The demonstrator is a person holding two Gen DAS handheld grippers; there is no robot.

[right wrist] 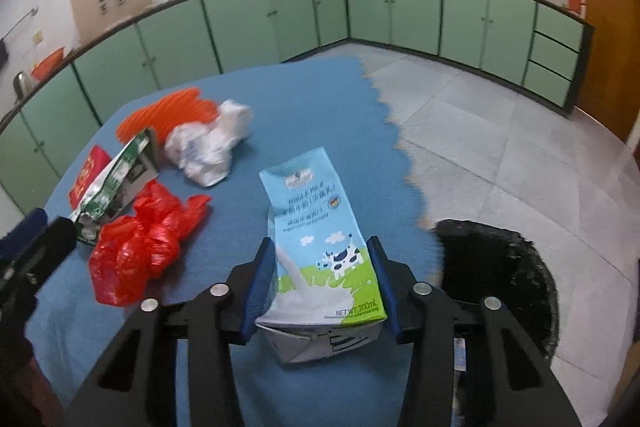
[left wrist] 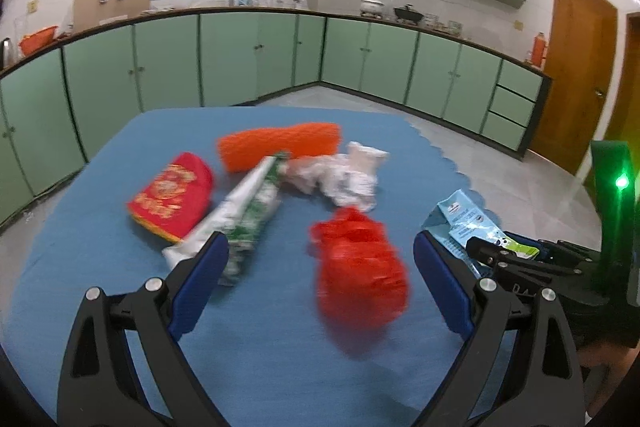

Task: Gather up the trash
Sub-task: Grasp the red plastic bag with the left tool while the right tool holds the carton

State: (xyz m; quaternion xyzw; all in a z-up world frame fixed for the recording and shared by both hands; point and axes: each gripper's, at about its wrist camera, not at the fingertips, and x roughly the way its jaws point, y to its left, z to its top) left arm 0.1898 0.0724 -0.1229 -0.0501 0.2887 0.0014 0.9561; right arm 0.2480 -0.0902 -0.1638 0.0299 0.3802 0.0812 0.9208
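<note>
The blue milk carton (right wrist: pixel 320 247) is clamped in the right tongs (right wrist: pixel 322 279); the left tongs (left wrist: pixel 320 267) are spread apart above the red plastic bag (left wrist: pixel 360 279).

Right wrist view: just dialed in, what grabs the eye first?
The blue milk carton clamped in the right gripper, above the table's right edge. Left of it lies a crumpled red plastic bag. On the floor at right waits a black bin.
</note>
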